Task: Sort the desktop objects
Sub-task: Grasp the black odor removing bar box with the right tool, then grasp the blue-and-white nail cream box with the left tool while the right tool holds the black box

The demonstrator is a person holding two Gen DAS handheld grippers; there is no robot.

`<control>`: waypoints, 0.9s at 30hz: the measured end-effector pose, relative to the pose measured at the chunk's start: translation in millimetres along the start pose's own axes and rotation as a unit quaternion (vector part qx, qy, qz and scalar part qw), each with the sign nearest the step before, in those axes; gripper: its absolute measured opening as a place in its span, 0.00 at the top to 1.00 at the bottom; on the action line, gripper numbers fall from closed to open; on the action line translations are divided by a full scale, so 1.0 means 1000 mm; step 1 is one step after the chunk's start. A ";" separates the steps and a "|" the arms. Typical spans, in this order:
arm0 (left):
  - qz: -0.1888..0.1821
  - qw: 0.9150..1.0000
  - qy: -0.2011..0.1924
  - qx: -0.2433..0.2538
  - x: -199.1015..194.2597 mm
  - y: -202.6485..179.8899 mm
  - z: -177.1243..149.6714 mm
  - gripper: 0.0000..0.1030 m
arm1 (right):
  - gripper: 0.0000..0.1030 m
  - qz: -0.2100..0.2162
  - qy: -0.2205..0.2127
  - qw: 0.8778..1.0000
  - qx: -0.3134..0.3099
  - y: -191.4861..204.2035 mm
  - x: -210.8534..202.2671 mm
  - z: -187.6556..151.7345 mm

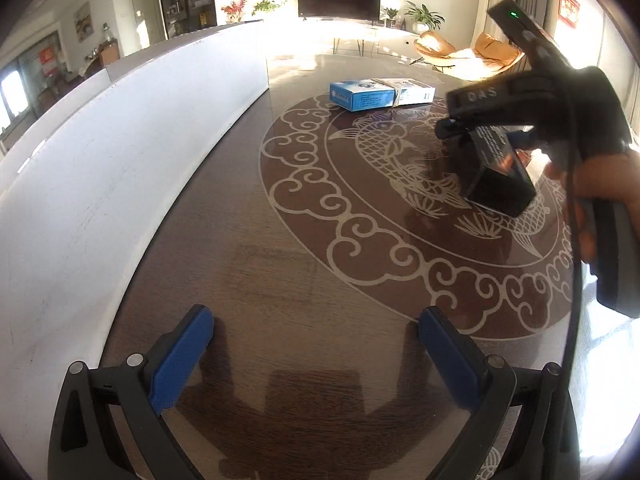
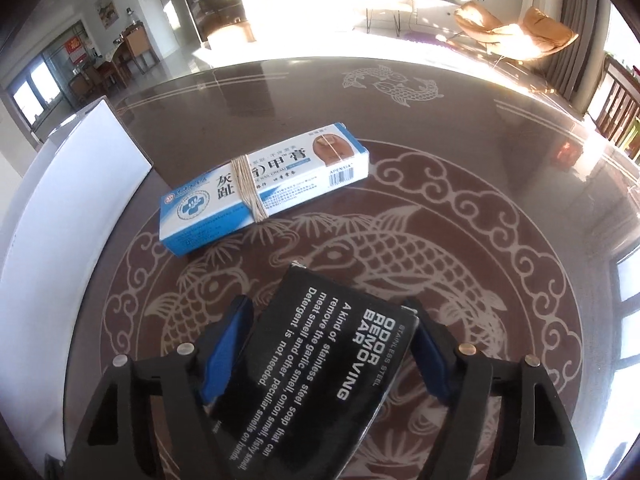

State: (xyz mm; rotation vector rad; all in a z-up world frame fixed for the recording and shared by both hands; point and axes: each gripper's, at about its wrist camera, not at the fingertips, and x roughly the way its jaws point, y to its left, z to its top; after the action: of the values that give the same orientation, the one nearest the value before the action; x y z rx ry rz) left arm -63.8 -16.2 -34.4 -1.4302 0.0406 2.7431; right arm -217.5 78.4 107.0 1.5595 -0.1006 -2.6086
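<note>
Sorting looks barely begun: right gripper (image 2: 332, 344) pinches the black box (image 2: 320, 364), pads against both sides, tilted over the table (image 2: 520, 152). Blue box (image 2: 264, 188) lies untouched just ahead, w/ white bin (image 2: 60, 216) to its left. Left gripper (image 1: 316, 356) spread, empty (angled down at bare tabletop).

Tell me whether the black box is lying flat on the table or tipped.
Tipped: the black box sits between the right gripper's blue pads, one end raised above the table.

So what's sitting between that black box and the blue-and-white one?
Nothing; only bare patterned tabletop separates the black soap box from the nail cream box, clearest in the right wrist view.
</note>
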 end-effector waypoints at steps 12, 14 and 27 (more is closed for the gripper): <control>0.001 1.000 0.000 0.000 0.001 -0.001 0.000 0.00 | 0.30 -0.013 -0.047 0.995 -0.088 -0.081 -0.065 -0.112; 0.001 1.000 0.000 0.000 0.002 -0.001 0.000 0.00 | 0.28 -0.009 -0.057 0.993 -0.102 -0.085 -0.071 -0.126; 0.000 1.000 0.000 0.001 0.000 0.000 0.001 0.00 | 0.00 -0.025 -0.060 0.996 -0.068 -0.109 -0.085 -0.167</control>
State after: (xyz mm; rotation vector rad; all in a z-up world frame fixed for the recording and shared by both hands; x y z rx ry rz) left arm -64.9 -16.2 -33.4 -1.4309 0.0450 2.7418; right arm -36.4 195.8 91.1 1.3781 0.1059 -2.6840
